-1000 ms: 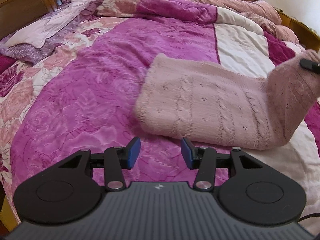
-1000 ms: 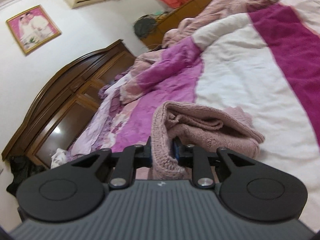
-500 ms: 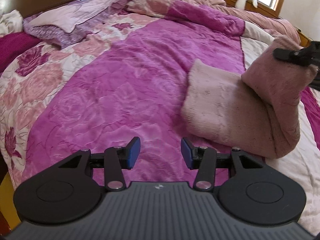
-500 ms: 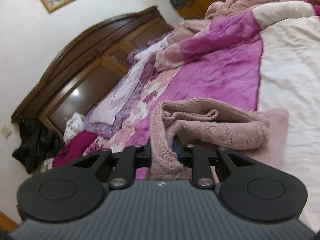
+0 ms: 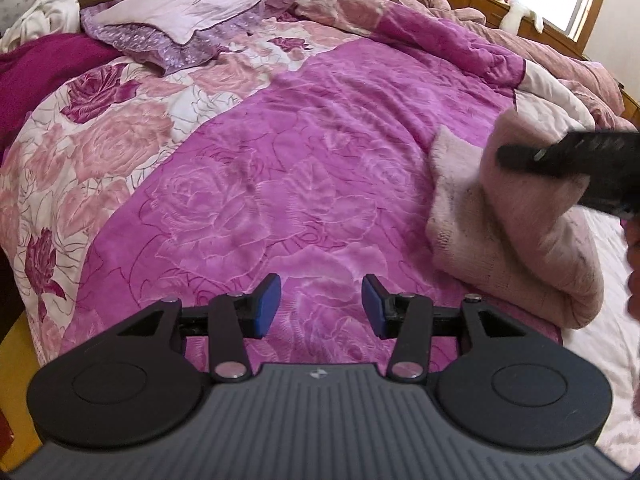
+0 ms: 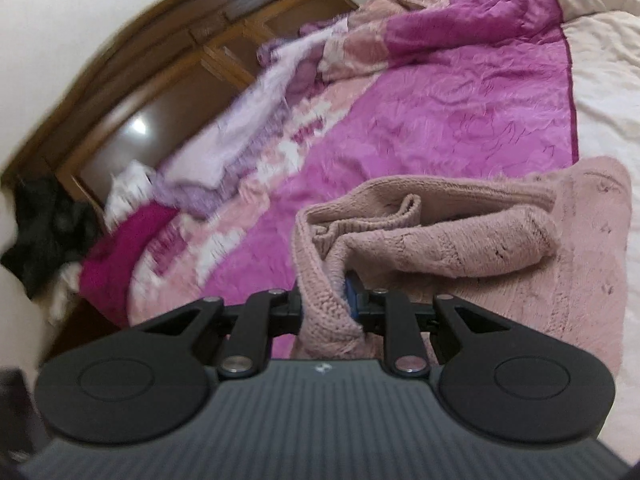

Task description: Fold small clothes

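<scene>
Sweater [image 6: 460,240] is the thing being folded, a pink knit one, and the right claw [image 6: 326,304] is clenched on a bunched edge of it. In the right wrist view the knit is squeezed between the two pads, with a sliver of blue pad [image 6: 352,294] showing on the right side of the fabric. Beyond that claw the lifted part drapes over in a thick roll, and the rest of the sweater lies flat on the bed [image 6: 440,120] underneath and to the right.

Left claw [image 5: 321,306] is released, both blue pads apart with nothing between them, only the magenta rose-pattern cover [image 5: 280,184] below. From that claw the sweater [image 5: 500,248] sits ahead and off to the right, not touching it. The right claw [image 5: 568,156] shows there as a blurry black shape above the sweater, holding the top layer up off the lower one, so the knit is doubled over with the fold at the near right.

Further ahead and left of the left claw there's a lilac pillow [image 5: 180,20] near the wooden headboard [image 6: 152,80]. The right wrist view is fairly blurred on that side.
</scene>
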`<act>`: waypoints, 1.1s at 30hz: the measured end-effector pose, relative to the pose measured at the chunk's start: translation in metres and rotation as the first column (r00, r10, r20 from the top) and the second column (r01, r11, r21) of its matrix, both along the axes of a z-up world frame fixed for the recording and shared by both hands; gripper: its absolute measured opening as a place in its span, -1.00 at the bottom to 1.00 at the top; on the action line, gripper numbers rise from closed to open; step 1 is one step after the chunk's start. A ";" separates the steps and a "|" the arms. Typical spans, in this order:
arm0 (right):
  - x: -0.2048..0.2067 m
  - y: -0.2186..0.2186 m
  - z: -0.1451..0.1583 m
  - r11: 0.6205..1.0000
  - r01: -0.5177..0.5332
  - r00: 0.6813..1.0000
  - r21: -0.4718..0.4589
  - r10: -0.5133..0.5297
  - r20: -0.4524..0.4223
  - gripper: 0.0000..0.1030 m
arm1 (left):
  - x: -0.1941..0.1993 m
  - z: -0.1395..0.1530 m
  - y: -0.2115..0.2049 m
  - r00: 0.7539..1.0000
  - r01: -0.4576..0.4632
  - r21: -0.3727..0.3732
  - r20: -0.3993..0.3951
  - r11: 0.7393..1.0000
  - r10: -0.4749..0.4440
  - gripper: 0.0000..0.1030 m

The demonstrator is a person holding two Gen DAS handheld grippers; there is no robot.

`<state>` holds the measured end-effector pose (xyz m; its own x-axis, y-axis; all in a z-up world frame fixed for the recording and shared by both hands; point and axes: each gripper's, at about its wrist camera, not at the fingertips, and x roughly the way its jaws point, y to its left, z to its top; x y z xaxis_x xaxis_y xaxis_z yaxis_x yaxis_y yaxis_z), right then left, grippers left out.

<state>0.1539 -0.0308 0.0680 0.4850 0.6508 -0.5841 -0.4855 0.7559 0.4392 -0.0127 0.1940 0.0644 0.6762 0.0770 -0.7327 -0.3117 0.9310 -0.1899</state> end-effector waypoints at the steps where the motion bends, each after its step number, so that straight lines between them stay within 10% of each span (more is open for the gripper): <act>1: -0.001 0.005 -0.006 1.000 -0.006 1.000 -0.016 0.006 -0.010 -0.54 | 0.000 0.000 0.001 1.000 -0.001 -0.002 0.000 1.000 0.001 0.03; 8: -0.014 -0.003 -0.012 0.995 0.047 0.998 0.083 -0.043 -0.055 -0.15 | -0.006 0.001 0.003 1.000 0.002 0.012 0.008 1.000 -0.002 0.03; 16: -0.046 -0.040 0.002 0.971 0.133 0.991 0.198 -0.131 -0.025 -0.13 | 0.001 0.018 -0.007 0.997 0.057 0.051 0.046 0.997 -0.060 0.03; 22: -0.059 -0.071 0.009 0.959 0.257 0.962 0.121 -0.266 0.065 -0.13 | 0.023 0.047 -0.032 0.978 0.170 0.096 0.109 0.981 -0.180 0.03; 33: -0.052 -0.118 -0.006 0.901 0.431 0.899 0.039 -0.433 0.071 -0.13 | 0.105 0.060 -0.101 0.864 0.466 0.258 0.076 0.846 -0.499 0.03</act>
<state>0.1016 -0.1486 0.0618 0.7638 0.3792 -0.5224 -0.1457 0.8897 0.4327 0.0919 0.0933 0.1243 0.7610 -0.1345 -0.6346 0.2013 0.9789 0.0339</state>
